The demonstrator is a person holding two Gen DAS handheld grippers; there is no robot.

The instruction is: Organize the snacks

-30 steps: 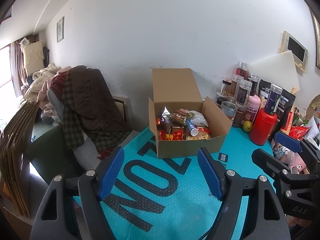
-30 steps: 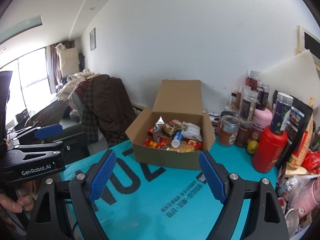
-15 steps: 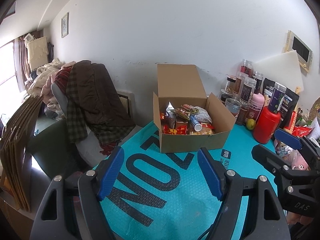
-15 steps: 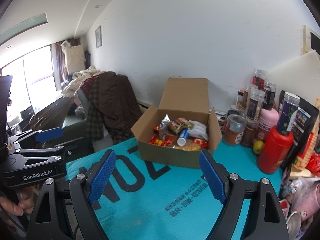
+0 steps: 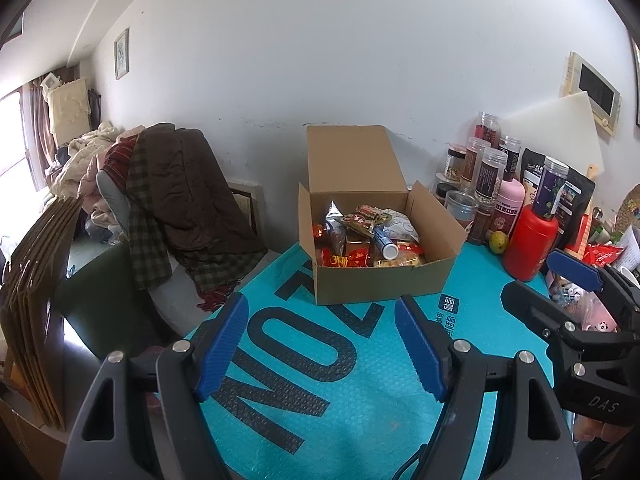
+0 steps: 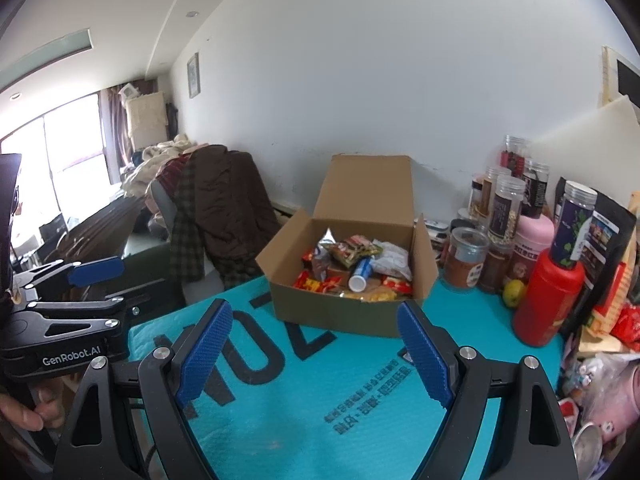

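- We find the cardboard box (image 5: pixel 380 280) standing on the teal mat (image 5: pixel 320 380) that covers the desk, at its far side near the white wall, its lid flap raised upright at the back.
- The box holds the snacks (image 5: pixel 364 240): red and silver packets, a white bag, and a small blue-and-white tube (image 6: pixel 360 274) lying among them.
- The left gripper (image 5: pixel 320 344) hangs above the mat on the near side of the box, its jaws apart with nothing between the blue pads; only mat shows in the gap.
- The right gripper (image 6: pixel 314 346) is likewise above the mat, near the box front, jaws wide apart and empty.
- To the right of the box we note a cluster of clear-lidded jars (image 5: pixel 490 168), a pink bottle (image 5: pixel 508 208), a red flask (image 5: pixel 530 242) and a small yellow-green fruit (image 5: pixel 498 241), all apart from the box.
- A chair draped with dark and checked clothing (image 5: pixel 180 200) stands beyond the left edge of the desk.
- In the right wrist view a hand (image 6: pixel 20 412) grips the handle of the left gripper at the lower left.
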